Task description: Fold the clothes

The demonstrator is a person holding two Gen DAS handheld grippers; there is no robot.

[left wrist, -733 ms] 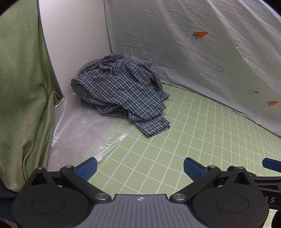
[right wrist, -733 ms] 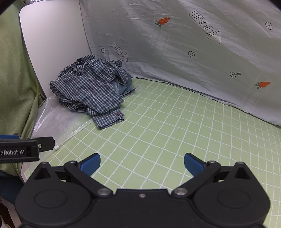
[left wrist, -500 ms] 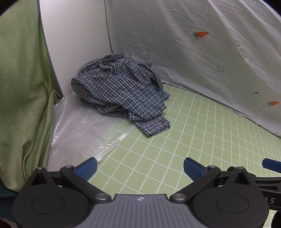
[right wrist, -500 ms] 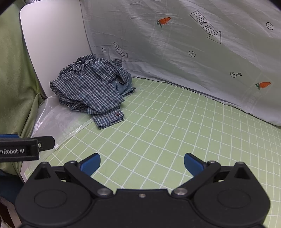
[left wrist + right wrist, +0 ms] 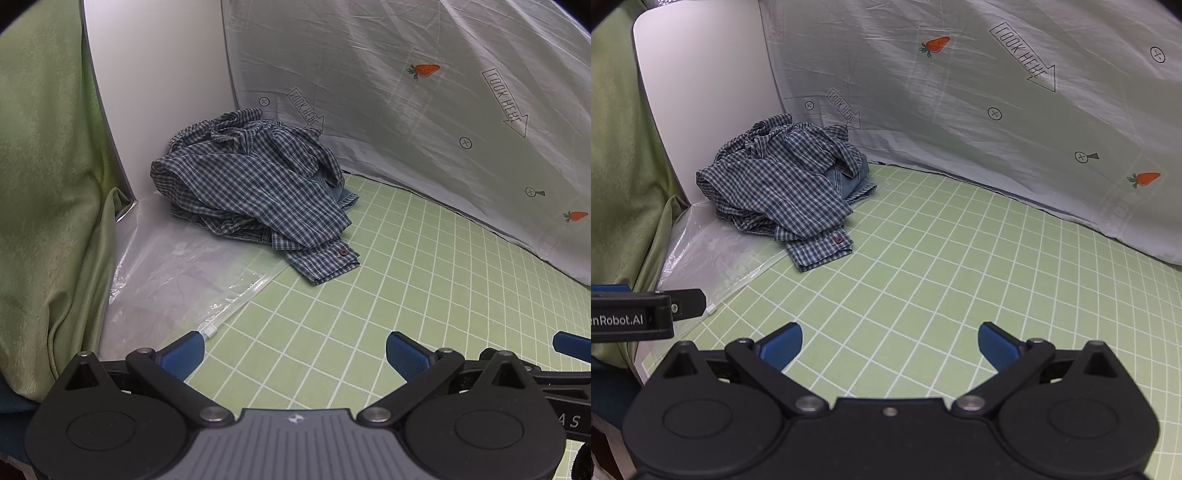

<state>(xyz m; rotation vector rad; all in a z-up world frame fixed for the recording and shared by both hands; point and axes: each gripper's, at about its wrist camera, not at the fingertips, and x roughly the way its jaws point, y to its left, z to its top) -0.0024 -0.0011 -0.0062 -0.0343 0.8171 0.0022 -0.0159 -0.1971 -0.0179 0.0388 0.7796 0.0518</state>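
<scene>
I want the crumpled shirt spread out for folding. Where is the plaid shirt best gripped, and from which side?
Probably the buttoned cuff, approached from the open mat side. It lies flat, sticking out of the plaid shirt toward the open left gripper, clear of the heap and the plastic bag.

1. This looks like a staged recording corner rather than a lived-in room: the tabletop is covered in a green mat with a white grid.
2. A grey sheet printed with carrots and "LOOK HERE" arrows hangs as the backdrop.
3. A white board and a green curtain close off the left side.
</scene>
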